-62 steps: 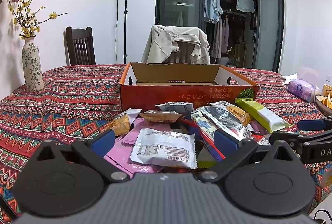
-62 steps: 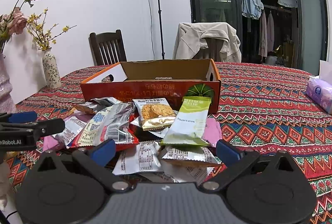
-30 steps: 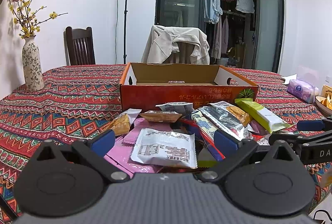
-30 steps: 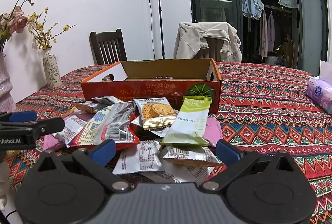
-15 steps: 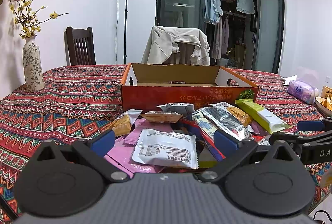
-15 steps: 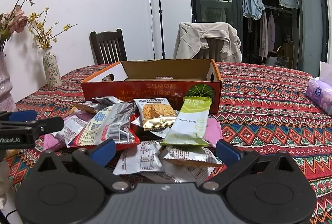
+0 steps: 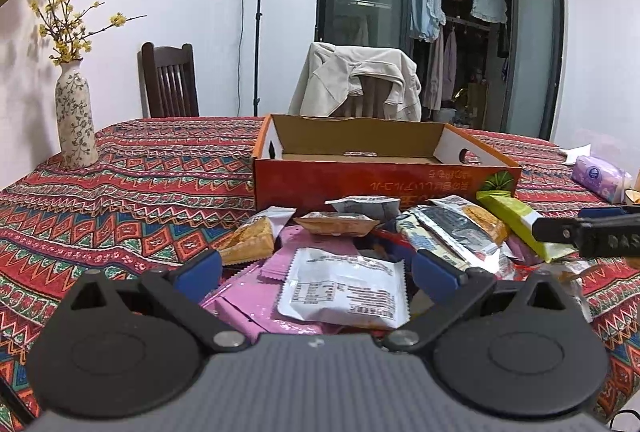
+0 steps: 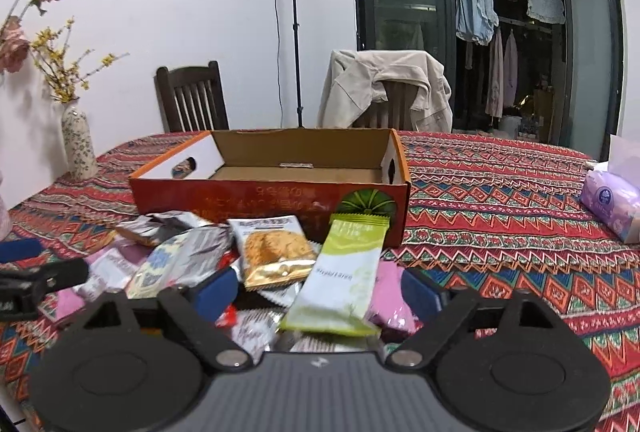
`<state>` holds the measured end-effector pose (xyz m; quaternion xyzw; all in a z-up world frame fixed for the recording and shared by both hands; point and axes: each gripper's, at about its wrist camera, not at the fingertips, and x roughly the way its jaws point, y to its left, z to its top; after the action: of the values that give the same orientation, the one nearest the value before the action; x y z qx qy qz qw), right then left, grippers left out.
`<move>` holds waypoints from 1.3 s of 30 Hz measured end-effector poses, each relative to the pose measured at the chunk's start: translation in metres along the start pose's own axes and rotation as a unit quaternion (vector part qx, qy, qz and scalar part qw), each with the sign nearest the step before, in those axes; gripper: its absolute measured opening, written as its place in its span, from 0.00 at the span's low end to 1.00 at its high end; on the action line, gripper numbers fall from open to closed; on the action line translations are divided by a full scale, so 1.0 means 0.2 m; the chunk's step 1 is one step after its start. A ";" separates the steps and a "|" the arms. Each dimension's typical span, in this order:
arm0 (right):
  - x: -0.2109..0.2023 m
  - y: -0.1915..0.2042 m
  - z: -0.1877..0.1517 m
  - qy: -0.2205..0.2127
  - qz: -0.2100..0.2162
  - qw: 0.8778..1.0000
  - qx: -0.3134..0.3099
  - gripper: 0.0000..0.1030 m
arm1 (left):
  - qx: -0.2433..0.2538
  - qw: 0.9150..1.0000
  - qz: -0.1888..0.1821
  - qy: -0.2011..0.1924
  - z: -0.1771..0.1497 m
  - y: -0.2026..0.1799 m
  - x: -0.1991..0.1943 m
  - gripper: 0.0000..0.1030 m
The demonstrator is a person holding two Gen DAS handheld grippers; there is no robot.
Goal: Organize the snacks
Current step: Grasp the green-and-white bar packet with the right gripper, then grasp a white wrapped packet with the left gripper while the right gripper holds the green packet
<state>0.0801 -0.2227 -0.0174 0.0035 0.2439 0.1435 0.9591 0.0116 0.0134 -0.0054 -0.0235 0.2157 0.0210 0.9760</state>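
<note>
Closer now, right hand-held gripper (image 8: 316, 290) closing around flat glossy green packet (image 8: 340, 280).

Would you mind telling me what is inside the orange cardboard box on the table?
The orange cardboard box shows bare brown floor and a small label at the back; its front wall hides the nearest floor.

Near the table's front edge, the green snack packet (image 8: 340, 280) covers a pink wrapper (image 8: 390, 296) and blurred packets below it, while the box (image 8: 272, 191) print is too blurred to read.
</note>
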 end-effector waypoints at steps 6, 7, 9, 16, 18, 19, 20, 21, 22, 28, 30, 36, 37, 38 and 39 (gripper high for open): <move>0.17 -0.06 0.08 0.046 -0.001 0.999 0.029 0.63 | 0.001 1.000 0.012 0.002 0.01 0.02 0.01 1.00; 0.18 -0.06 0.08 0.051 -0.003 0.998 0.031 0.61 | 0.002 1.000 0.014 0.004 0.01 0.02 0.02 1.00; 0.22 -0.06 0.08 0.064 -0.007 0.998 0.028 0.48 | 0.003 1.000 0.017 0.008 0.01 0.02 0.03 1.00; 0.19 -0.07 0.04 0.055 -0.006 0.998 0.034 0.38 | 0.016 0.999 0.017 0.022 0.01 0.00 0.06 1.00; 0.16 -0.08 0.03 0.043 -0.006 0.998 0.038 0.38 | 0.020 0.999 0.013 0.026 0.02 -0.01 0.08 1.00; 0.15 -0.08 0.03 0.036 -0.006 0.999 0.040 0.38 | 0.021 0.999 0.012 0.030 0.02 -0.02 0.08 1.00; 0.13 -0.08 0.03 0.029 -0.005 0.999 0.041 0.38 | 0.023 0.999 0.010 0.035 0.02 -0.03 0.10 1.00; 0.11 -0.08 0.02 0.023 -0.003 0.999 0.042 0.38 | 0.024 0.999 0.008 0.041 0.02 -0.04 0.11 1.00; 0.09 -0.08 0.02 0.018 -0.002 0.999 0.041 0.38 | 0.027 0.998 0.007 0.049 0.02 -0.05 0.13 1.00; 0.01 -0.05 -0.01 0.000 0.001 1.000 0.028 0.38 | 0.035 0.996 0.014 0.081 0.01 -0.10 0.22 1.00; -0.01 -0.05 -0.02 0.000 0.005 1.000 0.026 0.38 | 0.037 0.995 0.021 0.085 0.01 -0.10 0.24 1.00; -0.03 -0.03 -0.04 -0.002 0.015 1.000 0.022 0.38 | 0.010 0.995 0.007 0.099 0.01 -0.08 0.26 0.87; -0.03 -0.02 -0.04 -0.002 0.017 1.000 0.021 0.38 | 0.011 0.995 0.009 0.097 0.00 -0.08 0.26 0.80; -0.04 -0.02 -0.04 -0.003 0.018 1.000 0.021 0.38 | 0.013 0.995 0.010 0.095 0.00 -0.08 0.25 0.78; -0.04 -0.01 -0.05 -0.003 0.020 1.000 0.020 0.38 | 0.013 0.995 0.010 0.094 0.00 -0.08 0.24 0.74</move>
<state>0.0699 -0.2282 -0.0219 0.0285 0.2434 0.1577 0.9566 0.0565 -0.0011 -0.0257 -0.0105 0.3065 0.0253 0.9515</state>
